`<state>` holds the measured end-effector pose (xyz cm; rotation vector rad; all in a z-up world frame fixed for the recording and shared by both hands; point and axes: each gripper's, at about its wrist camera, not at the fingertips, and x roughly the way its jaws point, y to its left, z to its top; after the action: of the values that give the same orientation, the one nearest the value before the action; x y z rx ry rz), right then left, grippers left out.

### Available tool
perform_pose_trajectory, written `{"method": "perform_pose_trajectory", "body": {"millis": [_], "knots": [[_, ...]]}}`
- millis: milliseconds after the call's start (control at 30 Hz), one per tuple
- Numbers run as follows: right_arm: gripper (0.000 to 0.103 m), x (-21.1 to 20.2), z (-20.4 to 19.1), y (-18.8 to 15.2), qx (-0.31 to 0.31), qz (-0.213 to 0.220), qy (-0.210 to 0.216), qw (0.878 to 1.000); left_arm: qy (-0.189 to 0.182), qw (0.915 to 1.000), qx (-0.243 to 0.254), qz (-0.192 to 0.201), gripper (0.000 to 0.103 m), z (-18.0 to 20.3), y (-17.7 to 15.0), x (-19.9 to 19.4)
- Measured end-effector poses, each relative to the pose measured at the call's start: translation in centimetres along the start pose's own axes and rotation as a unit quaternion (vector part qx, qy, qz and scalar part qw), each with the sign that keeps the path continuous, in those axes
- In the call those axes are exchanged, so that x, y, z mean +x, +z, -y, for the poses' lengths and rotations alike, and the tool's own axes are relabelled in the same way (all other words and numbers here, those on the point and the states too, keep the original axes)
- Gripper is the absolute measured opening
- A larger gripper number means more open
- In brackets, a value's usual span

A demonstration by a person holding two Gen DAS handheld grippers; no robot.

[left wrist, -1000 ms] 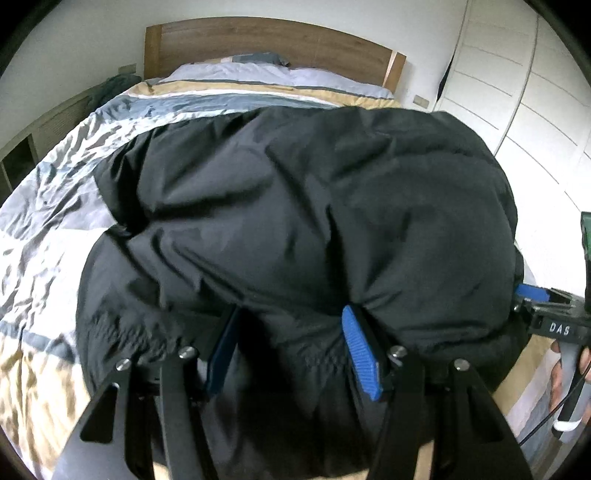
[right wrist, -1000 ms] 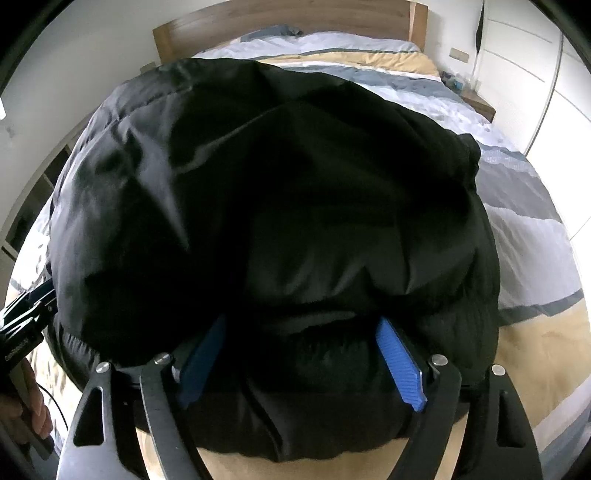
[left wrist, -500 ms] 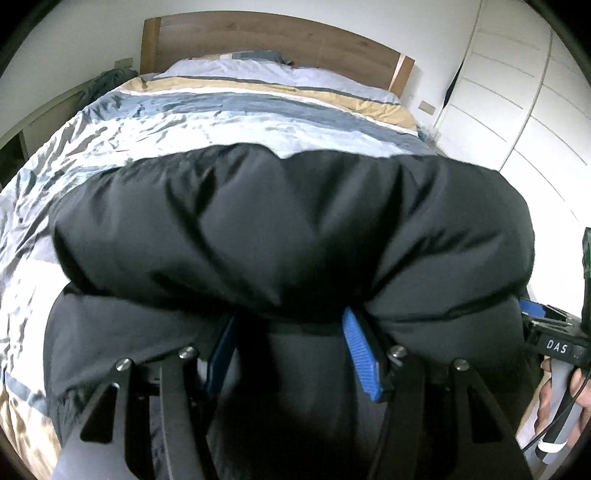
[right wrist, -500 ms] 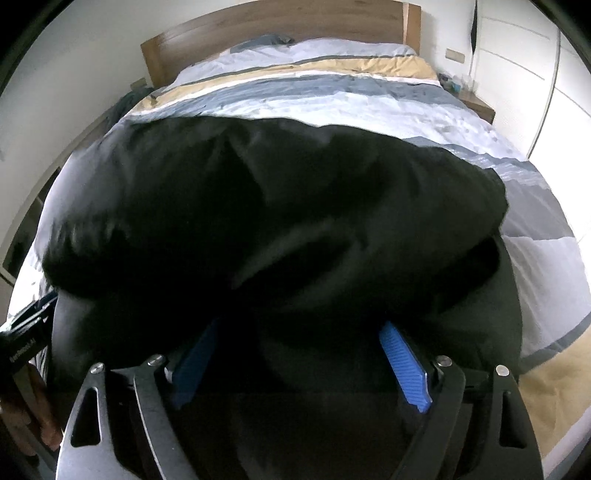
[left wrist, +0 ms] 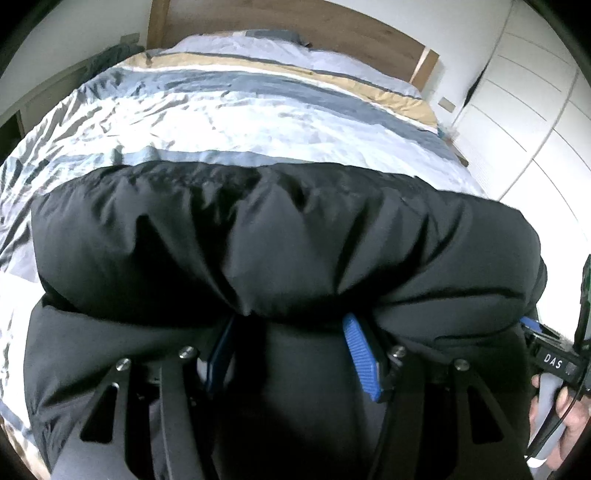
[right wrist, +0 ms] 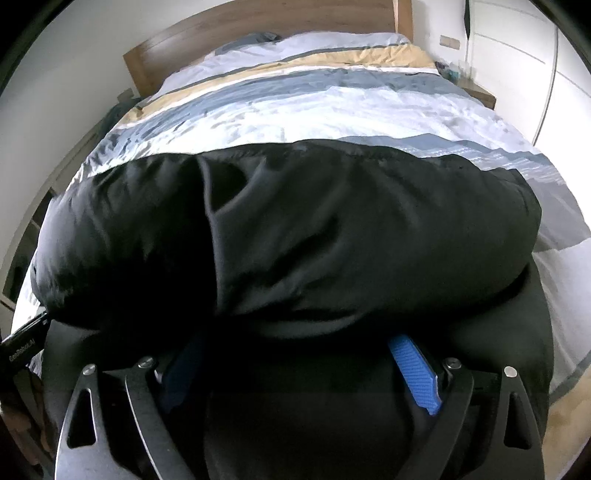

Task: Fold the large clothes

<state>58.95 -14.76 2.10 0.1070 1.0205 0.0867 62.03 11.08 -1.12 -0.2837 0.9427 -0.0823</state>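
Note:
A large black puffy jacket [left wrist: 280,236] lies across the near end of the bed and fills the lower half of both views [right wrist: 295,229]. Its far part is folded back toward me into a thick roll over the near layer. My left gripper [left wrist: 291,332] has its blue pads spread, with jacket fabric bunched between and over them. My right gripper [right wrist: 303,354] stands the same way, pads apart with the jacket's fold between them. The fingertips of both are buried under the roll.
The bed [left wrist: 236,110] has a striped grey, white and tan duvet and a wooden headboard [right wrist: 258,22]. White wardrobe doors [left wrist: 524,122] stand on the right. The right gripper's body and the hand [left wrist: 554,369] show at the left view's right edge.
The jacket's far part has come over toward me and down, from a tall mound to a low roll. More of the duvet shows beyond it. Both grippers stayed on the near edge.

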Motion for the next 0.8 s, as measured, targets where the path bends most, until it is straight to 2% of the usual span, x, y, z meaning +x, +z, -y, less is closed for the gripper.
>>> {"method": "perform_pose_trajectory", "body": {"millis": [333,533,800], "knots": [[0.094,3.3,0.8,4.6,0.01,-0.012,0.008,1.0,-0.002,0.9994,-0.025,-0.025,0.056,-0.6,3.9,3.7],[0.094,4.3,0.9,6.8,0.006,-0.006,0.007,1.0,0.001,0.999,-0.035,-0.026,0.056,-0.8,5.3,4.7],[0.096,5.5,1.4,7.5,0.017,0.002,0.008,1.0,0.002,0.9987,-0.041,-0.031,0.058,-1.2,5.7,5.3]]}}
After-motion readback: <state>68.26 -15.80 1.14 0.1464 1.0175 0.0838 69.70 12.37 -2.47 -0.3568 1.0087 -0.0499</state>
